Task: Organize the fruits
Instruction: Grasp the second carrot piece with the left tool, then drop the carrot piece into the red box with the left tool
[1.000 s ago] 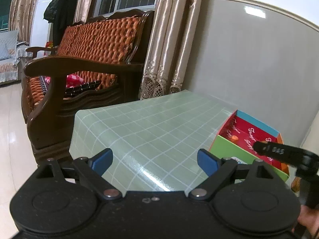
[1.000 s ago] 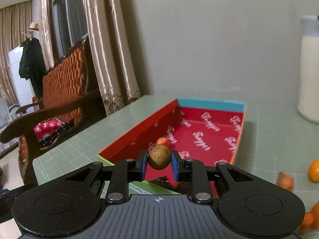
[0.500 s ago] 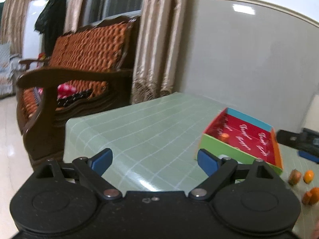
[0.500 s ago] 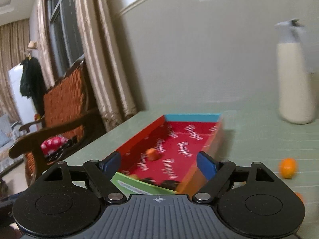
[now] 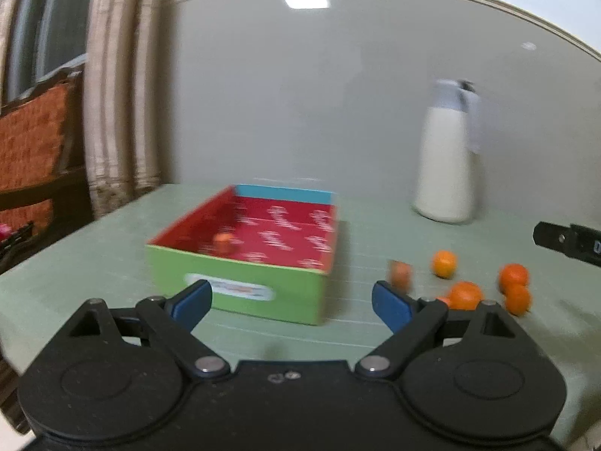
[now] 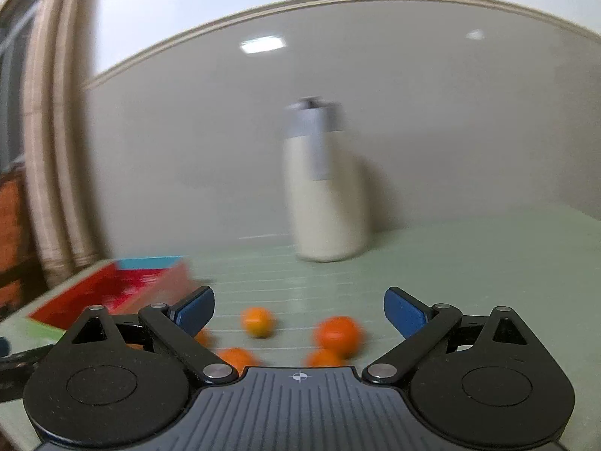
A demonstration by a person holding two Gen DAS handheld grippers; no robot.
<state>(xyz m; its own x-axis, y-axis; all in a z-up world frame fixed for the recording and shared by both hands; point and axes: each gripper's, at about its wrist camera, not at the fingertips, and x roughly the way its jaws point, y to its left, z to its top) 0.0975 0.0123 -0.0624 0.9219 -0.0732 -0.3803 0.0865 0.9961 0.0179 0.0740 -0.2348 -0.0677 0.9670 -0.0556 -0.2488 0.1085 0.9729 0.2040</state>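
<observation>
On my right gripper (image 6: 299, 310) the jaws have just been opening and now stand wide apart with nothing between them; through the gap I see loose oranges (image 6: 339, 334) scattered on the pale green table (image 6: 469, 259) just ahead, one small orange (image 6: 257, 321) a little farther out and others partly hidden under the gripper body. My left gripper (image 5: 291, 298) also has its jaws spread wide and empty, with the blue pads (image 5: 390, 306) clear of everything. Straight ahead of the left jaws sits the box (image 5: 240, 285), green on its near wall, red with white lettering inside and blue along its far edge; one small orange fruit (image 5: 224, 242) lies inside it near the left wall, though blur keeps me from saying more about it. To the right of the box, on the bare table, I make out a brownish round fruit (image 5: 400, 273) nearest it, then the cluster of oranges, all apart from the box. From the right wrist view the box shows only at the lower left, well blurred. Behind the fruit, close to the grey wall (image 5: 300, 94), a tall white flask (image 6: 325, 195) with a grey top stands upright. Curtains (image 5: 120, 94) hang at the far left, with a wooden sofa (image 5: 33, 150) beside them.
</observation>
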